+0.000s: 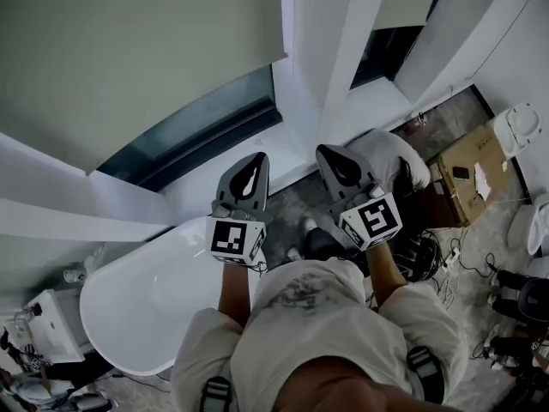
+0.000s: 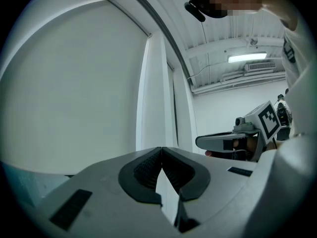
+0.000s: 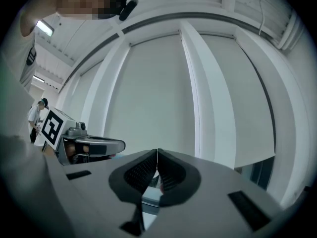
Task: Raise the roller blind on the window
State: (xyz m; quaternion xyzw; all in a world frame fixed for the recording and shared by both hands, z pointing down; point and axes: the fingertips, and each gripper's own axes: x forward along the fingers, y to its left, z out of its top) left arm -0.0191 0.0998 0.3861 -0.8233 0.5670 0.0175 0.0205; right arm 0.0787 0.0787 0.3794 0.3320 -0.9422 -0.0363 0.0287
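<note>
Left tool (image 1: 256, 161) and right tool (image 1: 328, 154) — ribbed jaws clenched, empty — face smooth grey roller blind (image 1: 129, 50).

The roller blind (image 1: 129, 50) looked like matt, smooth cloth. My left tool (image 1: 254, 160) and right tool (image 1: 331, 154) were matt grey plastic with ribbed black pads (image 2: 146, 170); the box (image 1: 467, 174) was plain cardboard.
</note>
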